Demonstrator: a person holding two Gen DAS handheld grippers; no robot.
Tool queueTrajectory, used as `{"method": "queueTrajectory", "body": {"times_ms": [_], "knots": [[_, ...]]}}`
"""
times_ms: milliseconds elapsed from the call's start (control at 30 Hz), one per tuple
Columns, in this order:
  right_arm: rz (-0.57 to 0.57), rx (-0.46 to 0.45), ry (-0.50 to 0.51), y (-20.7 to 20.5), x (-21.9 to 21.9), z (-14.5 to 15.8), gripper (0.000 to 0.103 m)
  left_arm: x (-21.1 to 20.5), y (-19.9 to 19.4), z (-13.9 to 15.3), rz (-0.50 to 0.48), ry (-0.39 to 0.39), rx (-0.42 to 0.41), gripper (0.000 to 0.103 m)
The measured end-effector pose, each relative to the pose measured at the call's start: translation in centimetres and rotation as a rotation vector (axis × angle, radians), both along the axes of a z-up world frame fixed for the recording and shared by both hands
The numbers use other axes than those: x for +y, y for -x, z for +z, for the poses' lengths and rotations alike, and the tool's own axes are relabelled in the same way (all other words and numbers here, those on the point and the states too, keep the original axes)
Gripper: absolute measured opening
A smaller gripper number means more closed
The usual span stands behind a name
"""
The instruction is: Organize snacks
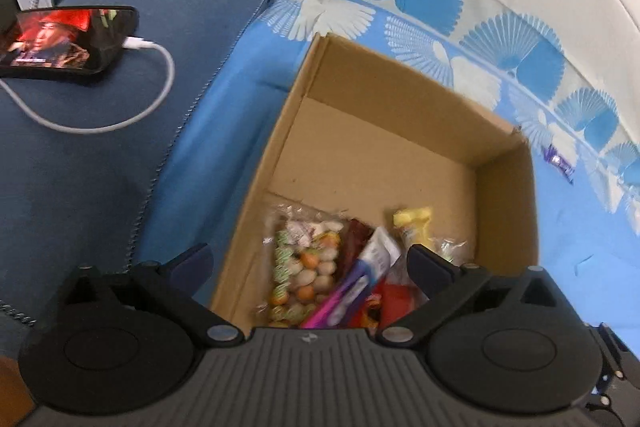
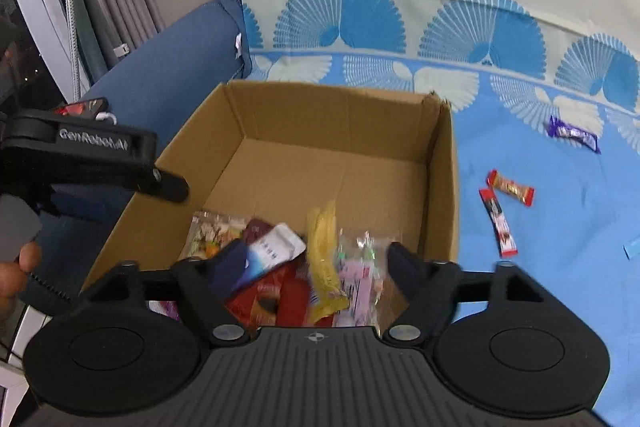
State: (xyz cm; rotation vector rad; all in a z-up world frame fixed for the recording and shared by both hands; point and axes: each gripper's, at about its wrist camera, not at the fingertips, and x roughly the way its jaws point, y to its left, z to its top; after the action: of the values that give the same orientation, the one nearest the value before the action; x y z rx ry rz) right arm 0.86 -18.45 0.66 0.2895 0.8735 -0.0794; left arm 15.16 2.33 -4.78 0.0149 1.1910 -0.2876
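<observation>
An open cardboard box (image 1: 400, 87) (image 2: 328, 115) stands on a blue fan-patterned sheet. Several snack packets lie in its near end: a clear bag of coloured candies (image 1: 308, 263), a yellow packet (image 2: 325, 255), a clear wrapped packet (image 2: 362, 267) and red packets (image 2: 268, 297). My left gripper (image 1: 310, 259) hangs open above them, its left finger outside the box wall. My right gripper (image 2: 318, 259) is open too, with the blurred yellow packet loose between its fingers, untouched by the pads. One finger of my left gripper (image 2: 170, 183) shows over the box's left rim.
Loose on the sheet right of the box lie a purple bar (image 2: 574, 133) (image 1: 558, 161) and two red bars (image 2: 512, 189) (image 2: 500, 227). A lit phone (image 1: 60, 43) with a white cable (image 1: 156, 95) rests on the dark blue cushion at left. A person's hand (image 2: 16, 267) is at far left.
</observation>
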Motion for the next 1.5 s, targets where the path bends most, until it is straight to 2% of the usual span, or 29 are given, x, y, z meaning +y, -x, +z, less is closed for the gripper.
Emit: {"method": "queueTrajectory", "body": {"times_ms": [100,267,433,1067,1500], "knots": [[0.02,0.023,-0.004,1.5,0.6,0.3,0.083,0.6,1.6,0.3,-0.015,-0.026,-0.01,0.103],[-0.027,0.029,-0.021,4.4,1.4,1.5,0.086,1.4,5.4,1.7,-0.031,-0.082,-0.077,0.103],[-0.045,-0.004,-0.008,7.2,3.2,2.9,0.086,1.9,8.7,3.3,-0.051,-0.099,-0.128,0.103],[-0.07,-0.13,0.036,13.5,5.7,7.0,0.089,4.4,15.0,7.2,-0.038,-0.048,-0.211,0.103],[-0.093,-0.195,0.046,16.5,5.6,8.4,0.093,3.7,17.9,8.6,-0.076,-0.042,-0.254,0.103]]}}
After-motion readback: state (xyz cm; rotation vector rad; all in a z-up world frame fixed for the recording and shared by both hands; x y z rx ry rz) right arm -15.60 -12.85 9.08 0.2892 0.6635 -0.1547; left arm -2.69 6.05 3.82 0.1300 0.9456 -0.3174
